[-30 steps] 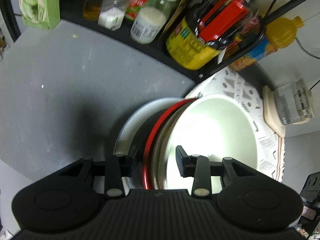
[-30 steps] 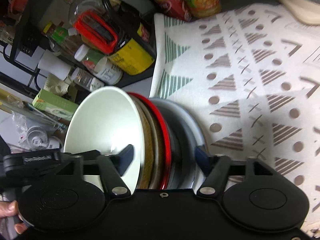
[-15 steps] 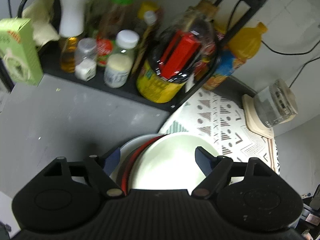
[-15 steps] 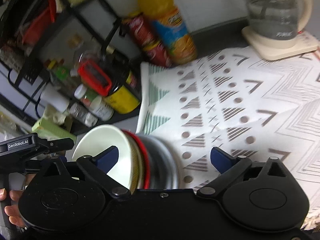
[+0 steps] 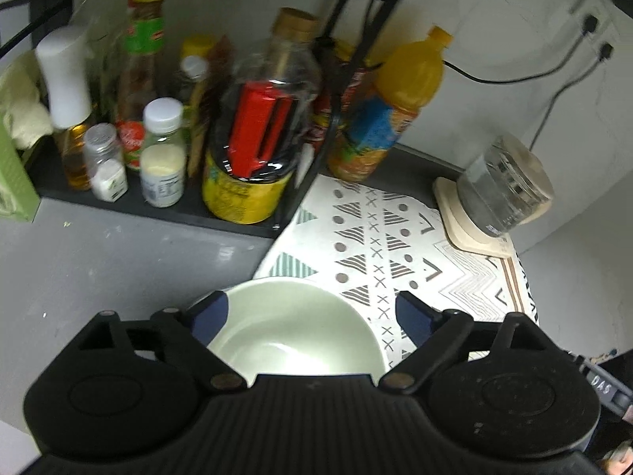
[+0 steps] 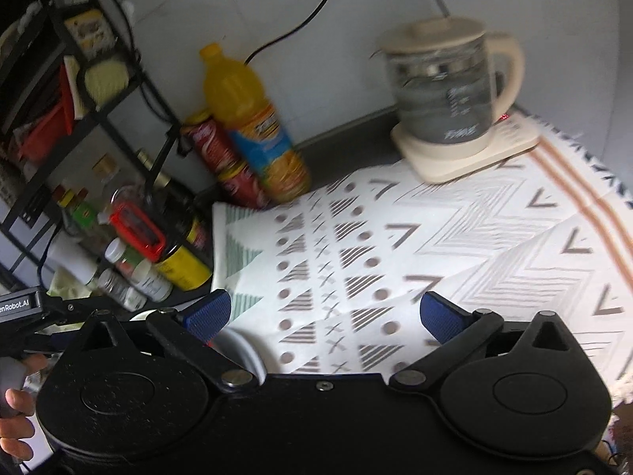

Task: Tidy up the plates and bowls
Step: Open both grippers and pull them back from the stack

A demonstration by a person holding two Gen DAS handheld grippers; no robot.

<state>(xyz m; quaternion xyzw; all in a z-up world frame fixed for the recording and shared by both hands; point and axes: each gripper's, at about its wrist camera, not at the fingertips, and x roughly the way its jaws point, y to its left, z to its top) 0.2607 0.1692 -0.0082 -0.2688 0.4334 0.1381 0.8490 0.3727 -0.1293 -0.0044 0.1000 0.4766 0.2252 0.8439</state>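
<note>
Two tools (image 5: 312,312) (image 6: 324,312) gape above one smooth, round bowl (image 5: 296,336).

Both views were dim and indoor, lit from overhead – the pale bowl (image 5: 300,336) caught the brightest patch, with a soft glare streak near its bottom. The patterned cloth (image 6: 455,261) glowed evenly, while the shelf (image 6: 51,126) stayed murky. Motion blur smeared the right view: the kettle (image 6: 447,95), the orange bottle (image 6: 253,122) and the cloth's marks all looked soft. The left view was sharper in the middle, yet its jars (image 5: 162,150) blurred toward the rim. Fisheye bending curved the shelf posts and walls – corners fell into dark vignette.
</note>
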